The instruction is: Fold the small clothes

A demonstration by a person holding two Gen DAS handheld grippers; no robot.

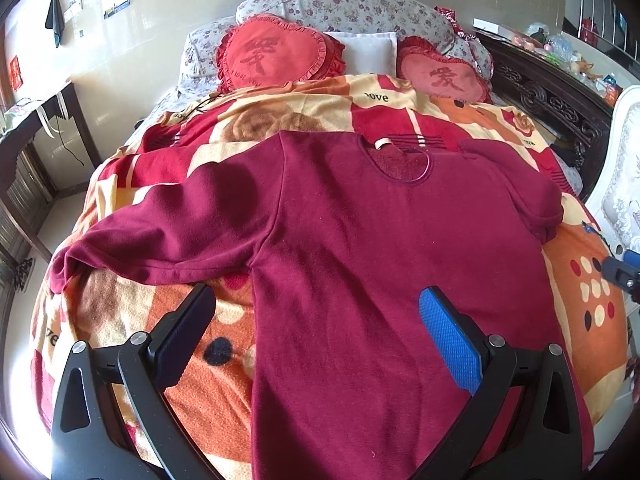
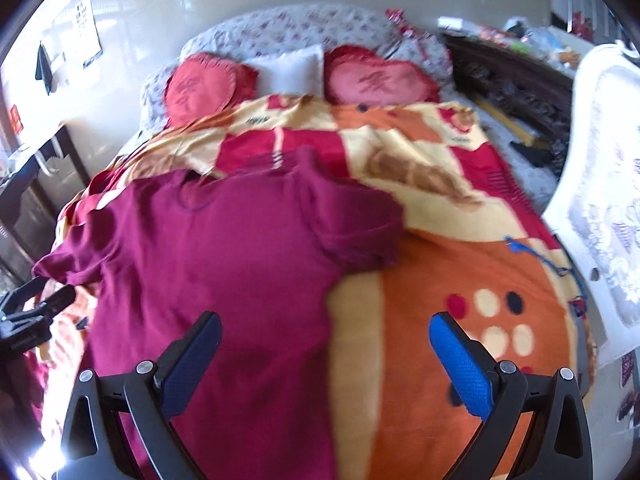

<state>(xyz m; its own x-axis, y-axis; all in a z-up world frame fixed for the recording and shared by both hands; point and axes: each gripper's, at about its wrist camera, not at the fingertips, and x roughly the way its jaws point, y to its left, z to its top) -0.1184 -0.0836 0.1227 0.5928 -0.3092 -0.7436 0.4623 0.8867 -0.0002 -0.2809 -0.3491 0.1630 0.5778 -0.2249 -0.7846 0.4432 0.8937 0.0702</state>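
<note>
A maroon long-sleeved shirt (image 1: 360, 240) lies face up and spread flat on a bed, its collar toward the pillows and its hem toward the cameras. The left hand-held gripper (image 1: 316, 312) hovers released above the shirt's lower left edge, jaws wide apart: one finger over the blanket just beside the side seam, the blue-padded finger (image 1: 448, 336) over the shirt body. The right hand-held gripper (image 2: 326, 340) also hangs released and holds nothing, straddling the shirt's right edge, with bare blanket under its blue pad. That view is blurred.

One sleeve stretches out to the left, its cuff close to the bed's edge; the other sleeve (image 1: 520, 184) is folded in and bunched at the shoulder. Open blanket remains to the right of the shirt and between the collar and the pillows.

The fleece blanket (image 1: 580, 300) is one piece, patterned in orange, red and cream blocks with dots. At the head of the bed sit two red heart-shaped cushions (image 1: 276, 54) with frilled rims, one plain white pillow (image 1: 368, 50) between them, and a floral bolster (image 1: 352, 8) behind. A dark carved wooden frame (image 1: 560, 104) borders the bed on the right, and a white ornate chair (image 1: 624, 184) stands near that corner.
</note>
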